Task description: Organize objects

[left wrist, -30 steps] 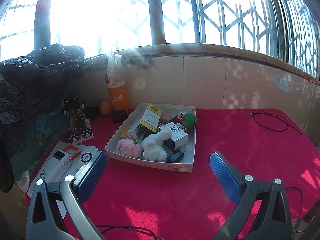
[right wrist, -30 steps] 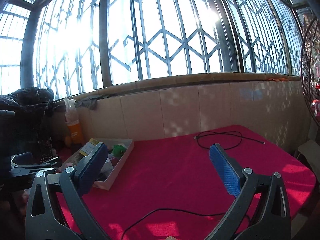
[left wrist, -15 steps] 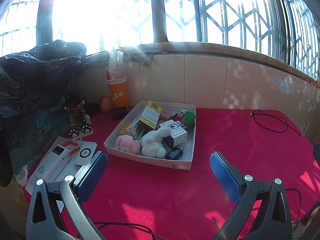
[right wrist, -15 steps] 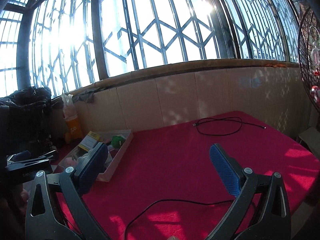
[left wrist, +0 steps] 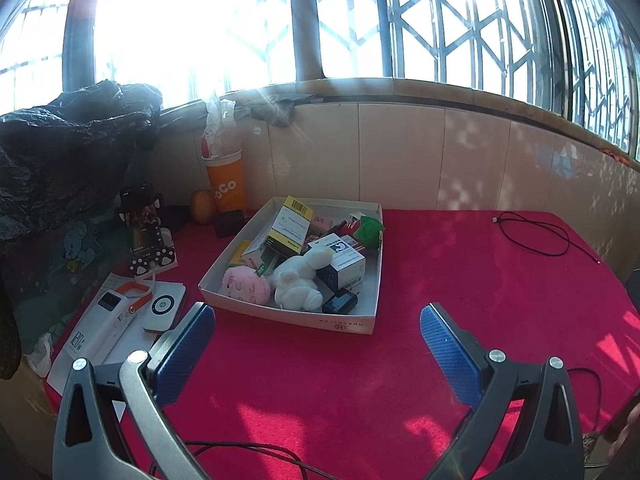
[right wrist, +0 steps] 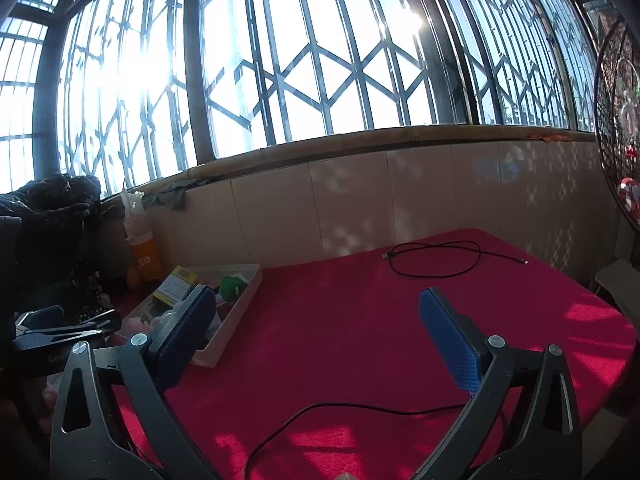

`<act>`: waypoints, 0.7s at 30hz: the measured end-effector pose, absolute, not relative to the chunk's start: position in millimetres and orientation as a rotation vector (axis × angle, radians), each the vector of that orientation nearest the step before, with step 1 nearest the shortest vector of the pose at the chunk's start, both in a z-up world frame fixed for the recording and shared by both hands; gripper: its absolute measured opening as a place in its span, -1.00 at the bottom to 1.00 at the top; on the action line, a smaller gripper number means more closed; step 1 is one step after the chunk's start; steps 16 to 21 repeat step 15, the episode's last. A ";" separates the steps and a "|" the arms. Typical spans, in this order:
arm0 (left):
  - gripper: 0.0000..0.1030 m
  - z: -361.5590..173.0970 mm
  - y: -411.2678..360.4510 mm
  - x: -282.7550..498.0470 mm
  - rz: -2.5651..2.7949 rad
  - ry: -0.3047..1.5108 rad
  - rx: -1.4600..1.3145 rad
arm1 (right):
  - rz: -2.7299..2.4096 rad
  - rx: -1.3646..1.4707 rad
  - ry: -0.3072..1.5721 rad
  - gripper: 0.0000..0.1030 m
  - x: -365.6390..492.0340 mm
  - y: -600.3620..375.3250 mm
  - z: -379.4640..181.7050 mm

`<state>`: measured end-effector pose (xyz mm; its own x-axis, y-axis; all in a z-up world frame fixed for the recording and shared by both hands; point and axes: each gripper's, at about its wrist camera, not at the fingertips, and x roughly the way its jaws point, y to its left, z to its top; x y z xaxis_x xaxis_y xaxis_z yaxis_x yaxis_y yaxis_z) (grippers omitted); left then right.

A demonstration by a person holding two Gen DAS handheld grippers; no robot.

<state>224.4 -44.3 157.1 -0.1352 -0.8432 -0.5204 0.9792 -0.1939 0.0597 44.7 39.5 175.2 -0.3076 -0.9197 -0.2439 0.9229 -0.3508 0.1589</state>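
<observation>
On the red tabletop (left wrist: 460, 280), seen from the left wrist, sat a shallow white cardboard box (left wrist: 288, 316), packed. Inside: a pink plush (left wrist: 246, 286) at the near left corner, a white plush rabbit (left wrist: 298, 280) just beside it, a small black device (left wrist: 340, 302) against the near wall, a white-and-blue carton (left wrist: 344, 258), a yellow-and-white carton (left wrist: 290, 226) leaning tilted over other boxes, a green plush (left wrist: 368, 228) at the far right corner. Left claw (left wrist: 316, 340) hung released, blue pads wide apart, holding nothing, short of the box's near wall. Left of the box lay a white power bank (left wrist: 100, 322) with orange strap and a round white device (left wrist: 162, 306) on a white card. An orange cup (left wrist: 226, 188) stood upright by the tiled wall. A black cable (left wrist: 536, 234) lay looped at the far right.

From the right wrist, the right claw (right wrist: 312, 324) was likewise released and empty, over bare red cloth. The same box (right wrist: 236, 320) showed at left, partly hidden behind the left pad; the cable (right wrist: 440, 258) lay well apart, toward the wall. A second black cable (right wrist: 320, 416) trailed across the near cloth between the fingers.
</observation>
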 end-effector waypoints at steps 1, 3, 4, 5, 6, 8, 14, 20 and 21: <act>1.00 156.9 -44.7 224.6 -1.699 0.347 0.524 | -1.900 0.345 0.012 0.99 44.1 39.2 175.0; 1.00 156.8 -45.3 225.2 -1.696 0.351 0.523 | -1.900 0.349 0.011 0.99 43.2 39.3 175.0; 1.00 156.8 -45.7 225.4 -1.696 0.352 0.523 | -1.900 0.351 0.011 0.99 42.4 38.8 175.2; 1.00 156.8 -46.0 225.6 -1.696 0.353 0.523 | -1.900 0.352 0.012 0.99 42.2 38.6 175.2; 1.00 156.6 -46.3 225.8 -1.696 0.355 0.523 | -1.900 0.351 0.012 0.99 42.2 38.7 175.3; 1.00 156.2 -47.7 226.6 -1.701 0.366 0.526 | -1.900 0.349 0.016 0.99 42.8 38.4 174.8; 1.00 154.9 -47.6 226.2 -1.709 0.371 0.524 | -1.898 0.349 0.022 0.99 42.0 38.2 173.6; 1.00 154.8 -48.1 225.9 -1.716 0.376 0.527 | -1.898 0.349 0.022 0.99 42.2 38.1 173.5; 1.00 154.8 -48.1 225.9 -1.716 0.376 0.527 | -1.898 0.349 0.022 0.99 42.2 38.1 173.5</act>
